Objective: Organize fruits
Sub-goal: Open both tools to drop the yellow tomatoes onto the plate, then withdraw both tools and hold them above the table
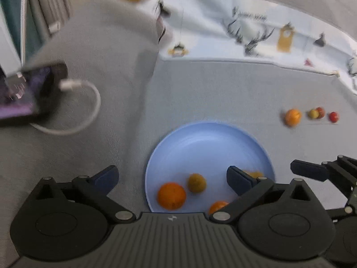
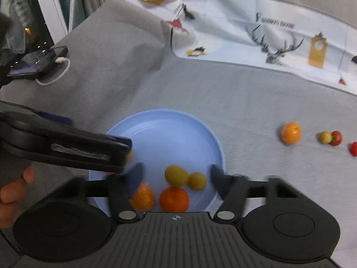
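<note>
A light blue plate lies on the grey cloth. It holds oranges and small yellow fruits. My left gripper is open and empty over the plate's near left rim. My right gripper is open and empty over the fruits on the plate; it shows at the right of the left wrist view. To the right on the cloth lie an orange, a yellow-red fruit pair and a small red fruit.
A phone with a white cable lies on the cloth at the left. A white printed cloth with deer art lies at the back. The left gripper's body crosses the right wrist view.
</note>
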Action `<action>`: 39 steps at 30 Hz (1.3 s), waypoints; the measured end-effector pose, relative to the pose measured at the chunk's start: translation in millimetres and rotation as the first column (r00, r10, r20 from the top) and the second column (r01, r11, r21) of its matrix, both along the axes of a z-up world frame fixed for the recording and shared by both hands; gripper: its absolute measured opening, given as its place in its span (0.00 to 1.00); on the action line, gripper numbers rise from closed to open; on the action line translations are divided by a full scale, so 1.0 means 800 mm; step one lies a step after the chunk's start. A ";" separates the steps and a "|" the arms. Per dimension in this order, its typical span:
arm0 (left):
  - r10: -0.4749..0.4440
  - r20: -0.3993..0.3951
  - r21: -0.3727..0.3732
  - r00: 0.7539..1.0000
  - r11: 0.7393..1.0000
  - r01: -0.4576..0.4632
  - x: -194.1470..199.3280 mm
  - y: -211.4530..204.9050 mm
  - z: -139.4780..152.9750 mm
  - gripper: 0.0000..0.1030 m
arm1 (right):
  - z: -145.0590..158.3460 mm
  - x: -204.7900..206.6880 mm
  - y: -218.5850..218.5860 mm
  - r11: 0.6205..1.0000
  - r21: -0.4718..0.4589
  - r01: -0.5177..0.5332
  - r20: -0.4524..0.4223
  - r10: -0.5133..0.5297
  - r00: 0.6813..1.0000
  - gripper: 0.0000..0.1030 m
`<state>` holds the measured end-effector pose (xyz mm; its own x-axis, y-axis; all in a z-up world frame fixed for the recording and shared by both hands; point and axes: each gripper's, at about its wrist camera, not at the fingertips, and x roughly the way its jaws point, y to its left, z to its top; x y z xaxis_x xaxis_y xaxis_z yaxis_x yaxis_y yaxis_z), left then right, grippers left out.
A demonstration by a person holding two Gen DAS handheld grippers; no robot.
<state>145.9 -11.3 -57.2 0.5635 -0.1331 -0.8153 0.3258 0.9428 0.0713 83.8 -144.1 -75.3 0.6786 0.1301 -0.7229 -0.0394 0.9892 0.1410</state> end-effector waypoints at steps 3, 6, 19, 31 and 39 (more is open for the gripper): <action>-0.010 -0.002 0.026 1.000 1.000 0.010 -0.024 0.007 0.013 1.00 | 0.015 -0.026 -0.002 1.000 -0.018 0.003 -0.002 -0.003 1.000 0.82; 0.004 0.005 0.031 1.000 1.000 -0.005 -0.059 0.022 0.028 1.00 | 0.032 -0.067 0.000 0.999 -0.029 0.023 -0.004 -0.023 1.000 0.88; 0.064 0.030 0.030 0.998 0.997 -0.065 -0.201 0.071 0.075 1.00 | 0.100 -0.212 0.031 0.996 -0.030 0.087 0.108 -0.084 0.991 0.97; 0.027 0.148 0.006 0.989 1.000 -0.028 -0.261 0.065 0.120 1.00 | 0.130 -0.273 0.042 0.995 -0.060 0.076 0.208 -0.062 0.976 0.98; 0.017 0.176 0.006 0.984 1.000 -0.019 -0.273 0.064 0.128 1.00 | 0.138 -0.286 0.046 0.994 -0.070 0.082 0.239 -0.063 0.969 0.99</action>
<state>-72.5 39.7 45.6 0.7002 -0.1159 -0.7045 0.2905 0.9476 0.1328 -145.2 -107.2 35.0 0.8366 0.0233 -0.5473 0.0097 0.9983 0.0574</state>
